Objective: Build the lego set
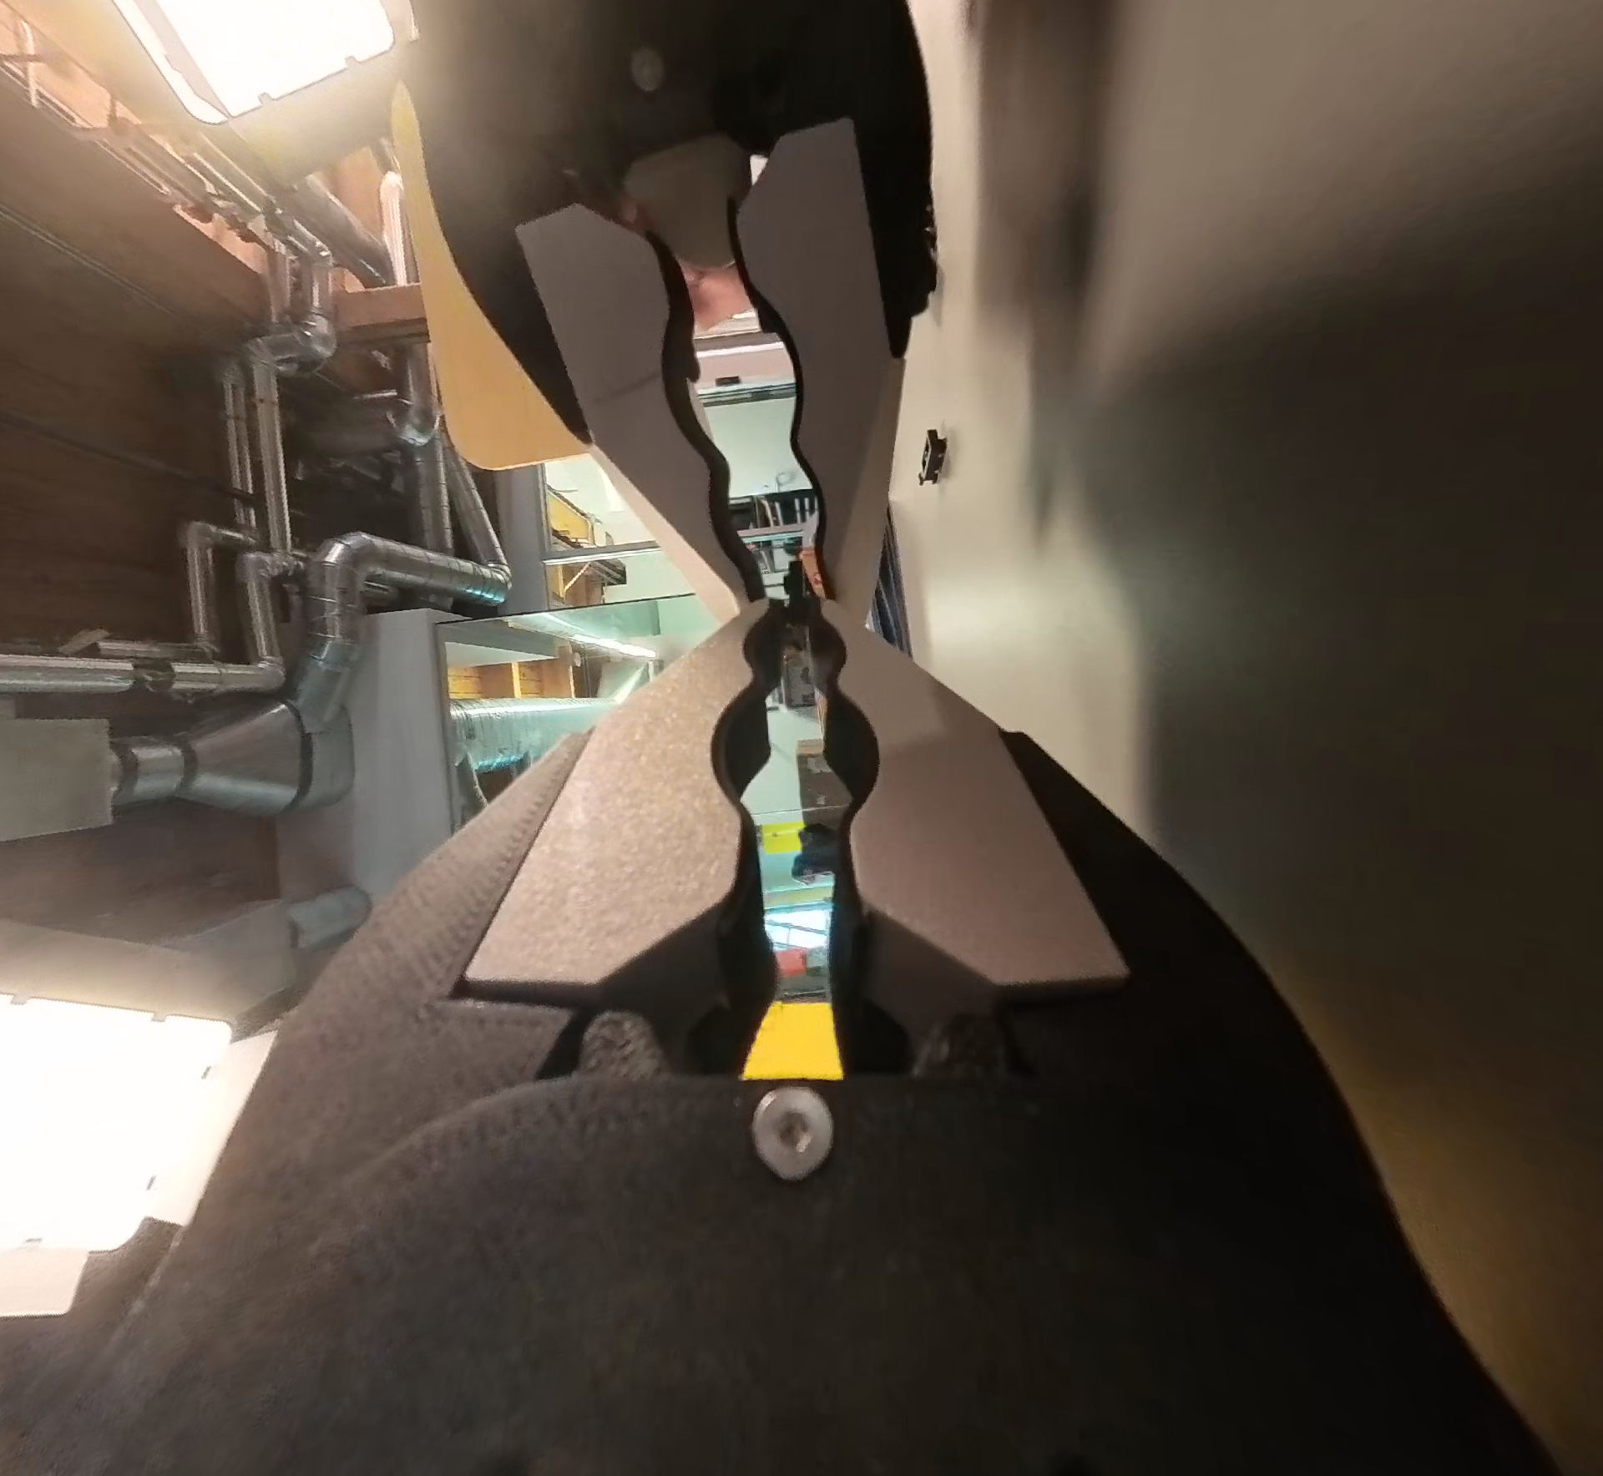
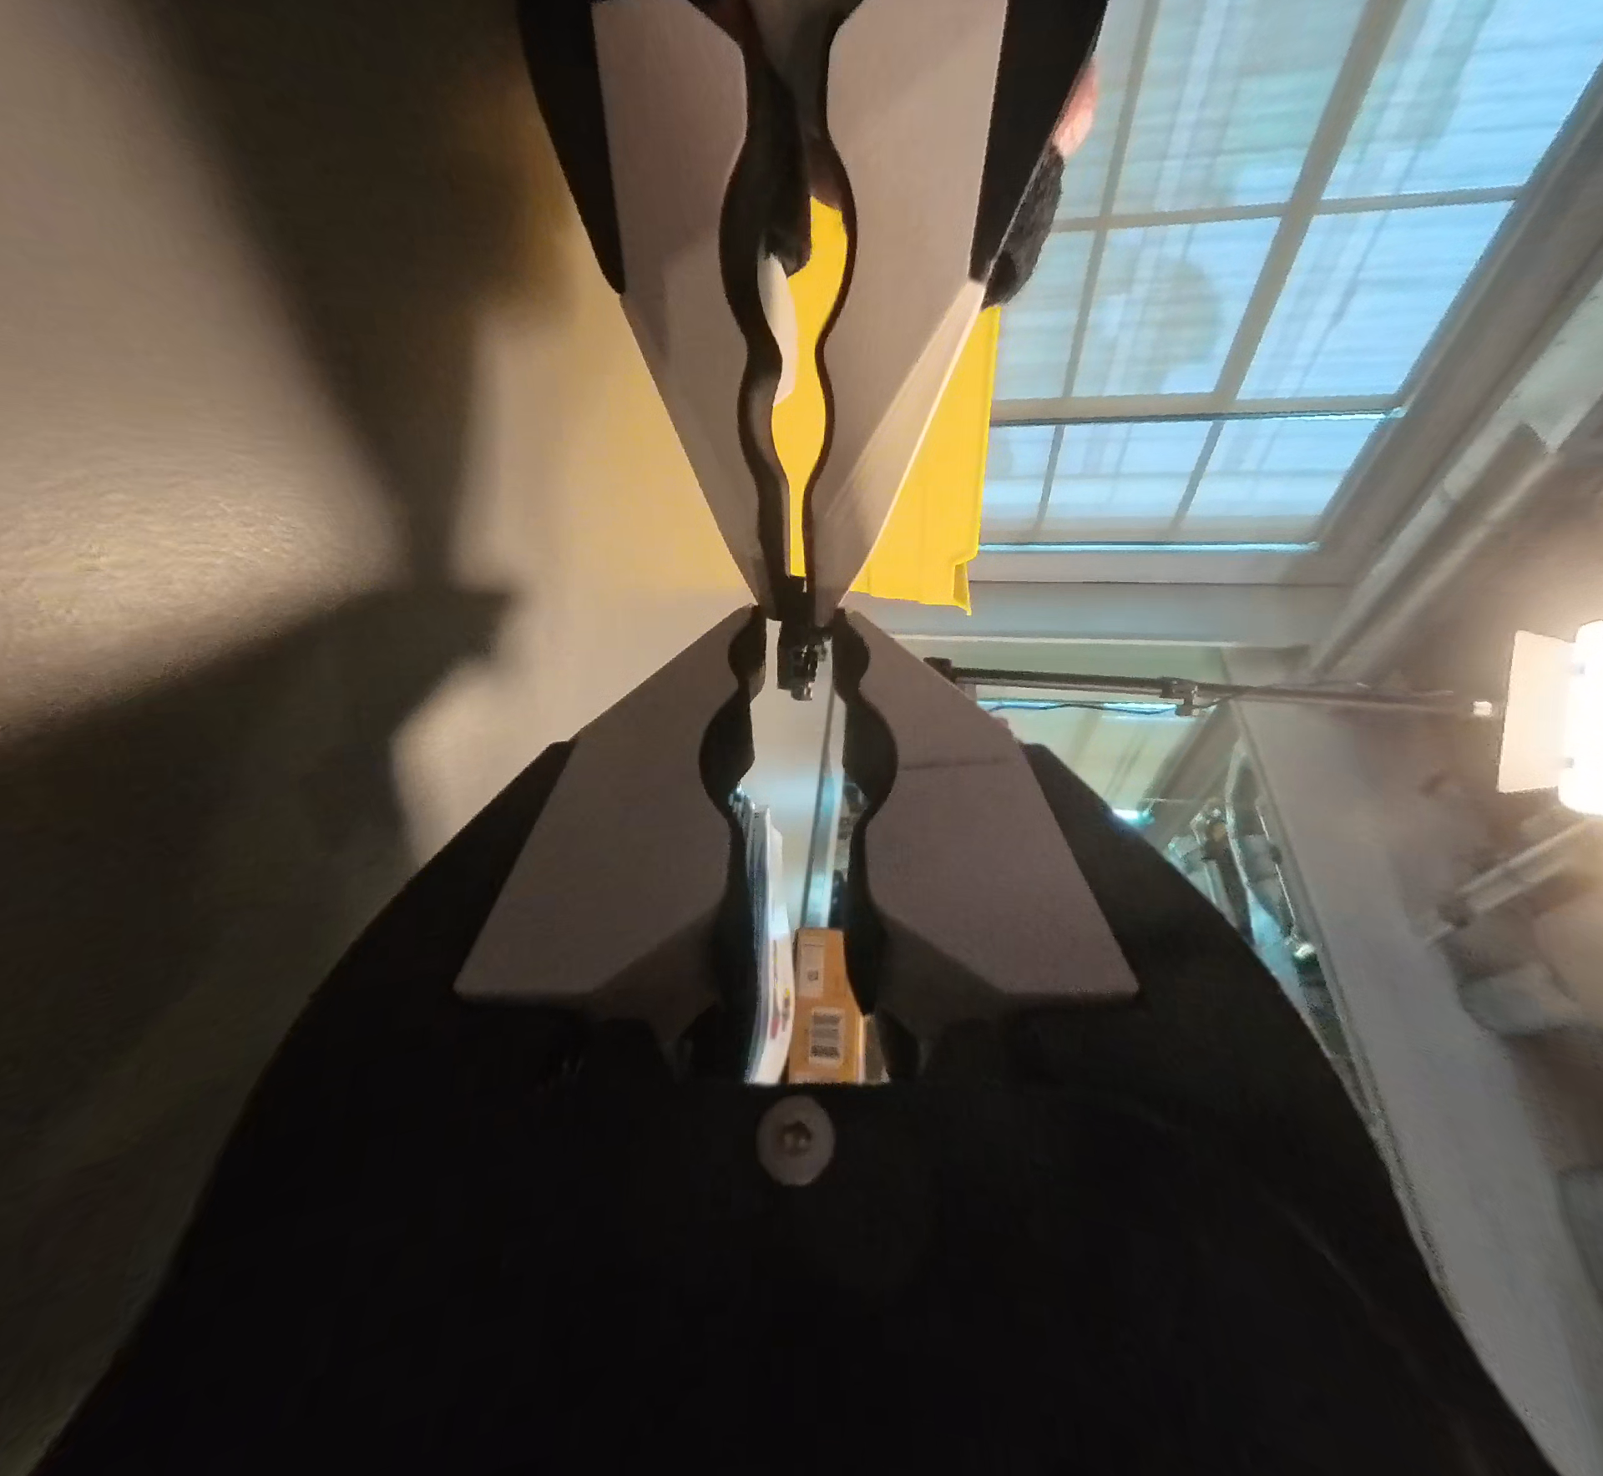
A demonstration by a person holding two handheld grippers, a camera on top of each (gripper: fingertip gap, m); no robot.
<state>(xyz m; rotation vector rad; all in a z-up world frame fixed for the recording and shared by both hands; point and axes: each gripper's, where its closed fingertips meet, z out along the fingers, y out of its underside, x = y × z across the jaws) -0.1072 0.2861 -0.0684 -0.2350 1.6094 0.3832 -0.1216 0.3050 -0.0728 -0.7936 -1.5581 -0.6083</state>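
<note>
No writing in either view can be read. In the right wrist view, a yellow-brown box [image 2: 824, 1009], seen through the gap between the gripper's fingers, bears barcode stickers and a small pale label, all too small and blurred to make out. Beside it, the edge of a white printed sheet [image 2: 768, 966] shows coloured marks but no legible words. In the left wrist view, a yellow and black strip [image 1: 794, 1044] and the distant shelves carry no readable text.
</note>
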